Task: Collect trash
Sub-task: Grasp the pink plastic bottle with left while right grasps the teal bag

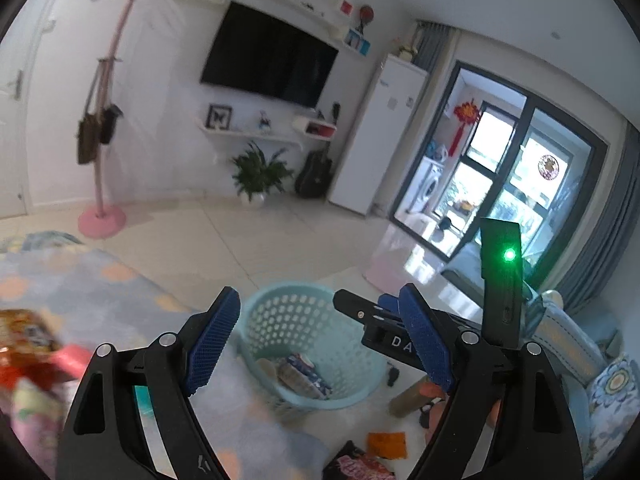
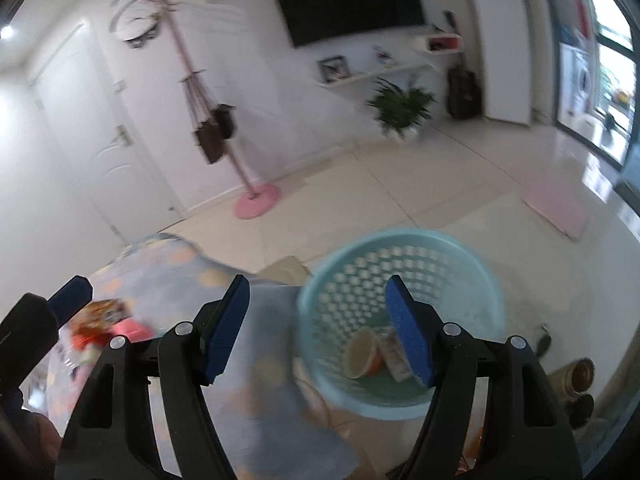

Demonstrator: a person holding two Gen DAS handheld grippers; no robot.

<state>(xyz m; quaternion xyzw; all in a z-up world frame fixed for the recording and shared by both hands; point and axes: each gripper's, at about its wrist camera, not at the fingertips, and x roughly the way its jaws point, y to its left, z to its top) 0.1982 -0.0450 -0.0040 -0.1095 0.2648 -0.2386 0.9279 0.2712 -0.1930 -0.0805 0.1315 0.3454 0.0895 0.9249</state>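
Note:
A teal perforated basket stands on the floor with wrappers in it. From the right wrist the same basket holds an orange paper cup and a small carton. My left gripper hovers above the basket, open, nothing between its blue pads. My right gripper is open and empty too, over the basket's left rim. It also shows in the left view as the right gripper, beside my left one. Snack bags lie blurred at the left, and an orange wrapper and a red-black bag lie near the bottom edge.
A patterned blue-grey rug covers the floor at left. A brown can lies right of the basket. A pink coat stand, a potted plant, a guitar and a white cabinet stand by the far wall; a pink mat lies near the glass door.

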